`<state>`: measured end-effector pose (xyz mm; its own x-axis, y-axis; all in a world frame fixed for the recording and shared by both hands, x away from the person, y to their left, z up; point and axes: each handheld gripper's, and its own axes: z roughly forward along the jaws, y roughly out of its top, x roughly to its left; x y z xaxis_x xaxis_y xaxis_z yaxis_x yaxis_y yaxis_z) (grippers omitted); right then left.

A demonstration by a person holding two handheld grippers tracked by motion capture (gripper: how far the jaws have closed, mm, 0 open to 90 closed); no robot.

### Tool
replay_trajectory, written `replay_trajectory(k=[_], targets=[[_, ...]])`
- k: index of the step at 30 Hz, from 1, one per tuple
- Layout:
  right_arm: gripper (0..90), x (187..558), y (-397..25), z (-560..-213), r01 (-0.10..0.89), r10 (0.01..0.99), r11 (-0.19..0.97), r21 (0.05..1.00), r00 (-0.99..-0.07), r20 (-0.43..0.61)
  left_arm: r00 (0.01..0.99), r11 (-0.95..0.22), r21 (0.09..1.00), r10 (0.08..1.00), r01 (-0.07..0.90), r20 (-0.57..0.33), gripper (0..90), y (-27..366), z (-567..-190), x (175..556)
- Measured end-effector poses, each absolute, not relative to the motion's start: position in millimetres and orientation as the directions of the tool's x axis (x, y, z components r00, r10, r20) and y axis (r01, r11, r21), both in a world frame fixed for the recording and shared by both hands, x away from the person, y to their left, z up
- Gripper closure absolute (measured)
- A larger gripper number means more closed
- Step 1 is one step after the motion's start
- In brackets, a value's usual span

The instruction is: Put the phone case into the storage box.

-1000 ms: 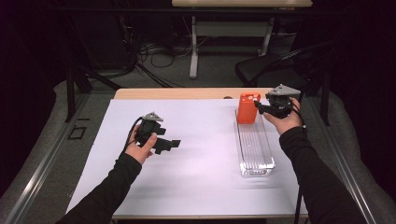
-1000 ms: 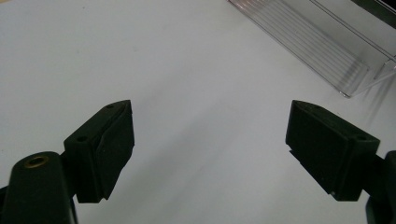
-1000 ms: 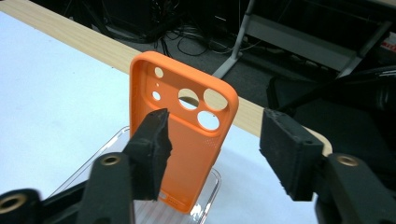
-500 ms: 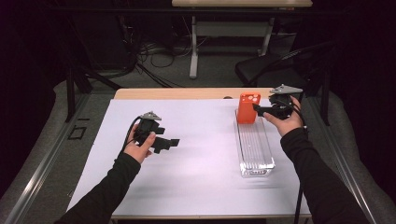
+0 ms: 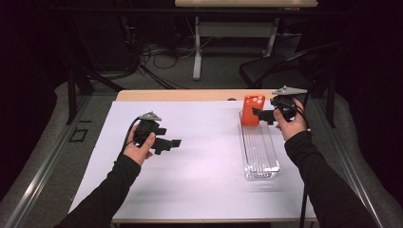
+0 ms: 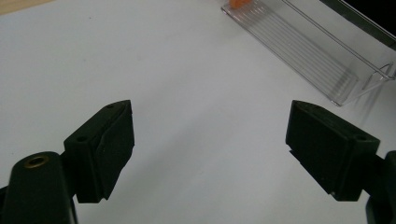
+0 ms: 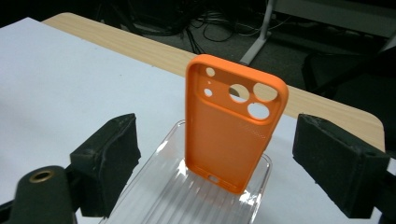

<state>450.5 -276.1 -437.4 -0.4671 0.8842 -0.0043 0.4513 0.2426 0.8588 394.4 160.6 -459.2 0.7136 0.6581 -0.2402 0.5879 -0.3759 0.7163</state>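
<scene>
Orange plastic phone case (image 7: pixel 233 126) stands upright at the far end of the clear ribbed tray (image 5: pixel 259 152), ungrasped; right gripper (image 7: pixel 215 163) spread before it, left gripper (image 6: pixel 210 144) idle, jaws apart.

One orange phone case (image 7: pixel 233 126) is counted, stood upright between the parted jaws of the right gripper (image 5: pixel 264 115). One clear ribbed tray (image 5: pixel 259 151) is seen beneath and before that gripper. Two grippers are counted in all, the left gripper (image 5: pixel 171 144) being held well apart from both. One white table (image 5: pixel 199 156) is found beneath both.
</scene>
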Motion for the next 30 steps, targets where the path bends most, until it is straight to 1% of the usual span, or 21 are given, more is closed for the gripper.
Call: replay_trajectory(k=[3, 6, 11, 17, 30], targets=[[12.6, 448.3, -274.5, -436.2, 0.451, 0.879, 0.241, 0.86, -0.477, 0.003, 0.71, -0.372, 0.715, 0.66, 0.592, -0.245, 15.8, 162.4, -458.5, 394.8], [9.4, 445.9, -273.4, -434.5, 0.446, 0.872, 0.24, 0.862, -0.489, 0.011, 0.709, -0.368, 0.715, 0.66, 0.594, -0.249, 15.8, 163.7, -457.6, 394.8], [7.8, 441.8, -271.1, -431.3, 0.435, 0.865, 0.248, 0.866, -0.501, 0.004, 0.709, -0.364, 0.719, 0.658, 0.593, -0.252, 15.6, 165.2, -455.9, 394.1], [6.4, 436.1, -267.7, -428.7, 0.431, 0.861, 0.265, 0.863, -0.509, -0.01, 0.708, -0.366, 0.717, 0.661, 0.593, -0.248, 15.6, 169.1, -453.3, 392.9], [6.4, 417.6, -258.0, -425.5, 0.449, 0.852, 0.273, 0.851, -0.524, 0.003, 0.716, -0.366, 0.736, 0.661, 0.569, -0.224, 15.6, 182.6, -445.4, 380.4]])
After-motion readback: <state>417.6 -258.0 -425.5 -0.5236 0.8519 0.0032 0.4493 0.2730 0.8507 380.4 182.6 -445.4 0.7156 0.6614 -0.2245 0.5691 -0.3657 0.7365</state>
